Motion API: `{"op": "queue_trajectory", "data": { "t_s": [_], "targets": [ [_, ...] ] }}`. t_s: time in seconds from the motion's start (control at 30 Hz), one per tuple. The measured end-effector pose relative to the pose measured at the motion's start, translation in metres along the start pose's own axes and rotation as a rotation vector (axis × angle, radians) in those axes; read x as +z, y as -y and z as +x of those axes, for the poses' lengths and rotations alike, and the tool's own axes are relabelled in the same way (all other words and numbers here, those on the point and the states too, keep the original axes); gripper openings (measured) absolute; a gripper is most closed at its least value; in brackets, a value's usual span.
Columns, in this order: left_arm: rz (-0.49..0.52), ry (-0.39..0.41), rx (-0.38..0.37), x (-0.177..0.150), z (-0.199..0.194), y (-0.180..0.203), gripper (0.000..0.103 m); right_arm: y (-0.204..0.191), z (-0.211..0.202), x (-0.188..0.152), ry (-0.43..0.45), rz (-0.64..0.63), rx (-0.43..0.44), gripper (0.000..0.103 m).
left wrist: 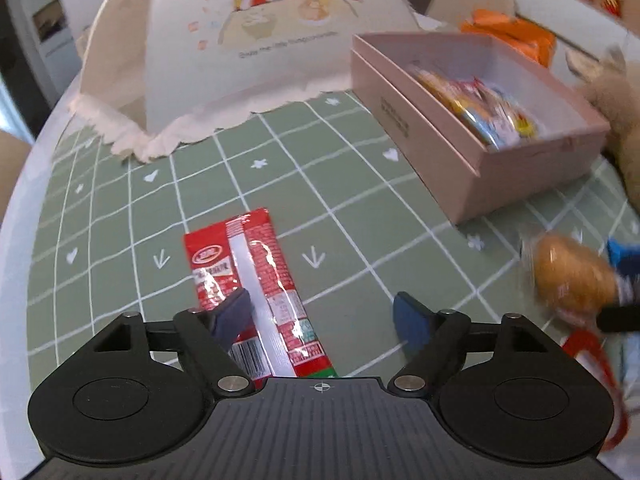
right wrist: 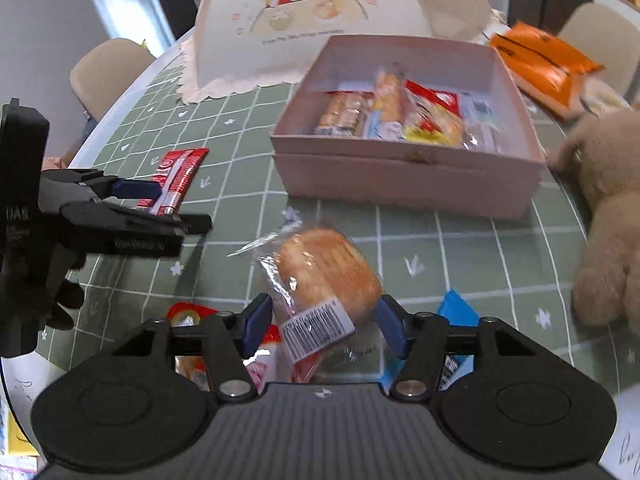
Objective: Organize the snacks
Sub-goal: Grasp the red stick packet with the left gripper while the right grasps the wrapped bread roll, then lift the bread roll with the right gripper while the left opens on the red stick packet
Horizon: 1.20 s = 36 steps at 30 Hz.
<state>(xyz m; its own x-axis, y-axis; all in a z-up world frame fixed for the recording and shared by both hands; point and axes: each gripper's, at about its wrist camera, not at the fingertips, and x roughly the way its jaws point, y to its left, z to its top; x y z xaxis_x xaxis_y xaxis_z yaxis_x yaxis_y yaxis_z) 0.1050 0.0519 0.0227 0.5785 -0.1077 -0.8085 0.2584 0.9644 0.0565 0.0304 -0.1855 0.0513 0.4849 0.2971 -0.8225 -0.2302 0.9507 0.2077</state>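
Note:
A red snack packet (left wrist: 248,264) lies flat on the green checked tablecloth (left wrist: 352,200), reaching back under my left gripper (left wrist: 322,316). That gripper is wide open, one pad over the packet and the other beside it. The right wrist view shows the same left gripper (right wrist: 172,206) from the side, over the red packet (right wrist: 176,176). My right gripper (right wrist: 323,328) is shut on a wrapped golden bun (right wrist: 328,276), also visible as a blurred bun (left wrist: 572,276). The pink box (right wrist: 400,184) holds several snacks.
The pink box (left wrist: 440,160) stands at the right. A cartoon-printed food cover (right wrist: 320,20) fills the back, orange packets (right wrist: 544,60) lie at back right, and a plush bear (right wrist: 608,208) sits right. A blue packet (right wrist: 456,308) and red packets (right wrist: 188,312) lie under my right gripper.

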Motion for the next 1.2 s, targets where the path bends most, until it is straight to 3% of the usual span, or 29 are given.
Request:
{"op": "queue_trajectory", "data": {
  "t_s": [0.13,0.2,0.3,0.43,0.63,0.8,0.9,1.03,1.13,1.2],
  "targets": [
    [-0.100,-0.005,0.111,-0.005,0.002,-0.019,0.079,0.010,-0.004,-0.011,-0.013,0.021,-0.004,0.062],
    [-0.176,-0.020,0.104,-0.006,0.005,-0.034,0.082,0.015,-0.003,-0.015,-0.027,0.034,-0.004,0.062],
    [-0.249,-0.016,0.081,-0.001,0.006,-0.045,0.079,0.017,-0.005,-0.019,-0.030,0.025,-0.012,0.062],
    [-0.206,-0.013,0.070,0.002,0.003,-0.033,0.062,0.014,-0.013,-0.022,-0.008,-0.031,-0.026,0.062],
    [-0.197,-0.015,-0.095,-0.021,-0.017,-0.006,0.059,0.008,-0.024,-0.021,0.053,-0.098,-0.025,0.066],
    [-0.133,-0.035,-0.079,-0.050,-0.040,0.026,0.059,0.003,-0.015,-0.016,0.044,-0.127,-0.043,0.066],
    [-0.132,-0.061,-0.035,-0.062,-0.049,0.027,0.059,-0.003,0.007,-0.016,-0.013,-0.107,-0.060,0.066],
    [-0.183,-0.070,-0.042,-0.074,-0.056,0.008,0.059,-0.021,0.019,-0.022,-0.037,-0.072,0.005,0.067],
    [-0.245,-0.063,-0.071,-0.076,-0.059,-0.001,0.059,-0.036,0.012,-0.027,-0.086,-0.092,0.159,0.066],
    [-0.270,-0.059,-0.082,-0.075,-0.059,-0.003,0.058,-0.041,0.003,-0.030,-0.070,-0.133,0.162,0.066]
  ]
}}
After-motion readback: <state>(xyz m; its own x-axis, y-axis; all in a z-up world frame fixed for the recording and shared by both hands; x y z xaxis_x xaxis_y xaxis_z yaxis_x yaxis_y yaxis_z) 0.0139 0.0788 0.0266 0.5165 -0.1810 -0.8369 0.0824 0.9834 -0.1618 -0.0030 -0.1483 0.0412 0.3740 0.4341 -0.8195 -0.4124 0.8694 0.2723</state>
